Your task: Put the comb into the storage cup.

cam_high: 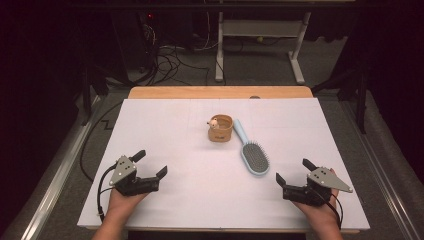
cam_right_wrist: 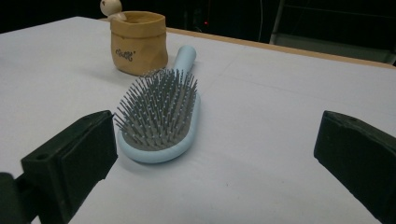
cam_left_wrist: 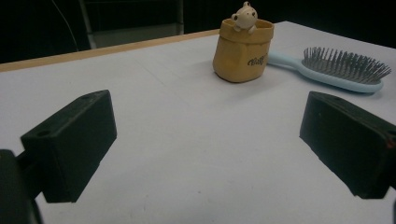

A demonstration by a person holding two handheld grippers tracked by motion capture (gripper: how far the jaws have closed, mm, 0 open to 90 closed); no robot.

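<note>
Between the fingers (cam_right_wrist: pixel 70 163) of the right gripper (cam_high: pixel 294 176) nothing is being held; they are standing as wide apart as they go, hovering over the white bench (cam_high: pixel 165 130) on the near side of the hairbrush (cam_high: pixel 254 157), well short of touching it; the left gripper (cam_high: pixel 152 162) is likewise gaping and empty, its fingers (cam_left_wrist: pixel 74 140) pointing toward the pot (cam_high: pixel 221 128) from well away, on the person's side of it.

The hairbrush is lying bristles up, its head toward the person and its handle running back until the tip is sitting just beside the pot, at the pot's right in the high view; I cannot tell whether they are touching.

To my judgement the step in hand is the reach for the brush; doing it well is meaning coming in low along the bench with the right gripper and closing across the narrow handle rather than the head, since the head is broad and the bristles would be giving under the pads; the approach should be keeping clear of the pot, which looks light enough to tip.

The brush body is looking like smooth pale blue plastic, an oval paddle tapering to a rounded handle, carrying a grey cushion of stiff pins; the pot is a squat tan cylinder shaped like a rolled-down paper sack, matte, with dark script on its side and a small cream figure (cam_left_wrist: pixel 244 17) peering over its rim; the bench top is a flat matte white sheet over a wooden edge (cam_high: pixel 220 92).
</note>
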